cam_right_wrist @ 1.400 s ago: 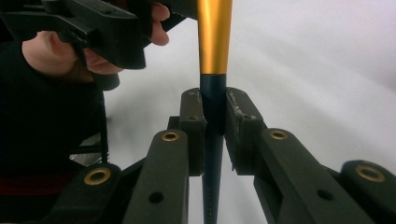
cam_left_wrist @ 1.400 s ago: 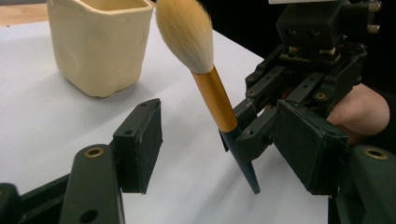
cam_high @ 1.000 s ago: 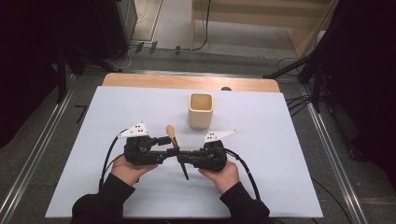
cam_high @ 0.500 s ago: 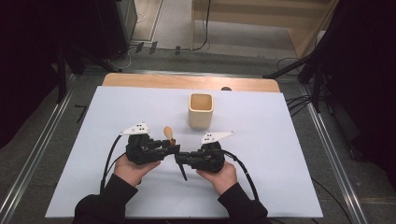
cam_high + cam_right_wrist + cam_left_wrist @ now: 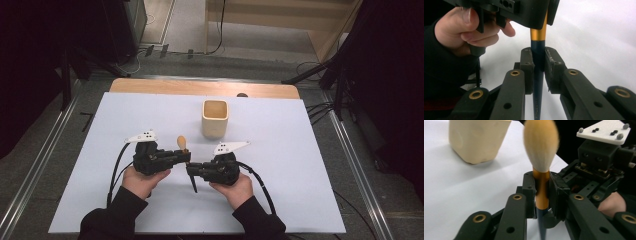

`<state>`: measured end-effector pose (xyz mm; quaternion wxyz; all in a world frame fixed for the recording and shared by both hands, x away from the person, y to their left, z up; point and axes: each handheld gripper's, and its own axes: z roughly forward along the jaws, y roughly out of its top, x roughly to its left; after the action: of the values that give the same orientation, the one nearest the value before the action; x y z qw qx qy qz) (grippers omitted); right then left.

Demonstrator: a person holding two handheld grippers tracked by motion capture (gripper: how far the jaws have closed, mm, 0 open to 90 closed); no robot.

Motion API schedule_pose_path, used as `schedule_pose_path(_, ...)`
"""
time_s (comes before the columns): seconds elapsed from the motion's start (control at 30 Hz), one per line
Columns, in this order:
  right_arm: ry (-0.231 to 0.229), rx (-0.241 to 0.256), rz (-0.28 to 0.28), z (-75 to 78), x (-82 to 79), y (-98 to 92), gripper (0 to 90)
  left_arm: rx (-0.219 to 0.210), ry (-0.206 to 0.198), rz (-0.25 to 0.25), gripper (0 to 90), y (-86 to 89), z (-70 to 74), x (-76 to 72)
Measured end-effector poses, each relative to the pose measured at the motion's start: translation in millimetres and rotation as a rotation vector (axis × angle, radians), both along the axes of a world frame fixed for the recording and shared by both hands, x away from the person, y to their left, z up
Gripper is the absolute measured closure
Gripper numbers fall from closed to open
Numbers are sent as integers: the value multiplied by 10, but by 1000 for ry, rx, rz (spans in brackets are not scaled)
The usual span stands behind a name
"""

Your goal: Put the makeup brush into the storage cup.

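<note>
A: Entry, high view. Left gripper (image 5: 184, 158) and right gripper (image 5: 192, 171) meet nose to nose just below table centre, each in a hand coming up from 6 o'clock.

B: Jaw state, left?

A: Left gripper view: jaws closed down to the width of the gold ferrule of a makeup brush (image 5: 541, 167), pads (image 5: 529, 185) pressing it on both sides. The pale bristle head stands above the jaws toward 12 o'clock.

B: Right?

A: Right gripper view: jaws nearly together, clamped on the brush's dark blue handle (image 5: 537, 75) just below the ferrule. The left hand (image 5: 461, 27) sits at 10 o'clock.

B: So both hold one brush?

A: Yes, lifted off the white table cover (image 5: 300, 165); handle tip points toward 6 o'clock in the high view.

B: Anything else?

A: A cream square cup (image 5: 215, 119), upright, at 1 o'clock from the grippers, apart from both.
</note>
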<state>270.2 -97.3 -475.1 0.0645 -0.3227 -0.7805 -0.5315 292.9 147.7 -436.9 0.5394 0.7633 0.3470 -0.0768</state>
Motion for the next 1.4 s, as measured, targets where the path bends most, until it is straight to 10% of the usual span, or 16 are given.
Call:
schedule_pose_path(0.4, -75, 6, 20, 4, -22, 15, 625, -15, 10, -35, 789, 81, 90, 12)
schedule_pose_path(0.93, -147, 115, 192, -53, -13, 110, 311, 37, -153, -235, 788, 197, 247, -37)
schedule_pose_path(1.4, -196, 99, 221, -58, -29, 144, 621, 82, -251, -331, 787, 78, 202, -110)
